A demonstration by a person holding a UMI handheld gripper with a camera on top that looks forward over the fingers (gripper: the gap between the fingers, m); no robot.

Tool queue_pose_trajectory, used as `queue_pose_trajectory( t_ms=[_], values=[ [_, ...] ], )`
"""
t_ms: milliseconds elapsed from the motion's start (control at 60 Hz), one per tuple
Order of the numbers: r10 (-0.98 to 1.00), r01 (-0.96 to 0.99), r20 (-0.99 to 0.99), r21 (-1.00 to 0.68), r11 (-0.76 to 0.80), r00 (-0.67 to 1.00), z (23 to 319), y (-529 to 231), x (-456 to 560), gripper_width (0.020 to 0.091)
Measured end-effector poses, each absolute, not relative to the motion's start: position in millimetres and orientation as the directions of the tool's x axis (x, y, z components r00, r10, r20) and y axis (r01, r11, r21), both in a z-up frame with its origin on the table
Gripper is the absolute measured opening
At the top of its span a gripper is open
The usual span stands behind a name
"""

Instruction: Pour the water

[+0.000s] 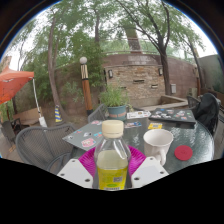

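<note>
Between the jaws, bottle point(112, 158)'s base hidden.

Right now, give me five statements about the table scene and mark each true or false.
1. The bottle stands between the claw's fingers. True.
2. The bottle's cap is off. False: a pale cap sits on it.
3. A white cup stands beside the bottle. True.
4. The red lid sits on the cup. False: it lies on the table beside the cup.
5. The scene is indoors. False: trees and a brick wall stand behind the table.
</note>
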State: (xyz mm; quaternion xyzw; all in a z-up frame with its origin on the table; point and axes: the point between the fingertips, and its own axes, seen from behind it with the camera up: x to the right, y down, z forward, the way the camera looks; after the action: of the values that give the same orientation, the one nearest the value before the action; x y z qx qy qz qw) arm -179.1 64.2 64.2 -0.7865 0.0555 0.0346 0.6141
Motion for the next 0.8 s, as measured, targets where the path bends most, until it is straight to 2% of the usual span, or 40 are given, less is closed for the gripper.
queue_pose_trajectory(
  t_ms=[83,150,233,300,367,467,617,667,683,700,800],
  values=[
    [-0.014,-0.327,-0.332,-0.92,-0.217,0.943,114,80,-199,0.0384],
    [0.023,-0.581,-0.599,-0.785,-0.216,0.8,154,96,-205,0.0386],
    [-0.001,-0.85,-0.876,-0.468,-0.243,0.483,187,118,-207,0.0384],
    [-0.033,-0.958,-0.986,-0.15,-0.243,0.162,185,109,-204,0.0384],
    [-0.083,-0.949,-0.976,0.217,-0.228,-0.203,187,121,-191,0.0382],
    [-0.119,-0.811,-0.833,0.553,-0.191,-0.54,196,119,-175,0.0382],
    [-0.068,-0.669,-0.679,0.733,-0.125,-0.731,216,96,-154,0.0382],
    [-0.047,-0.662,-0.67,0.741,-0.116,-0.741,225,102,-149,0.0381],
    [-0.036,-0.638,-0.644,0.762,-0.112,-0.764,215,89,-145,0.0381],
    [-0.039,-0.651,-0.658,0.751,-0.109,-0.752,222,116,-146,0.0381],
    [-0.058,-0.666,-0.674,0.738,-0.109,-0.737,222,112,-142,0.0382]
  ],
)
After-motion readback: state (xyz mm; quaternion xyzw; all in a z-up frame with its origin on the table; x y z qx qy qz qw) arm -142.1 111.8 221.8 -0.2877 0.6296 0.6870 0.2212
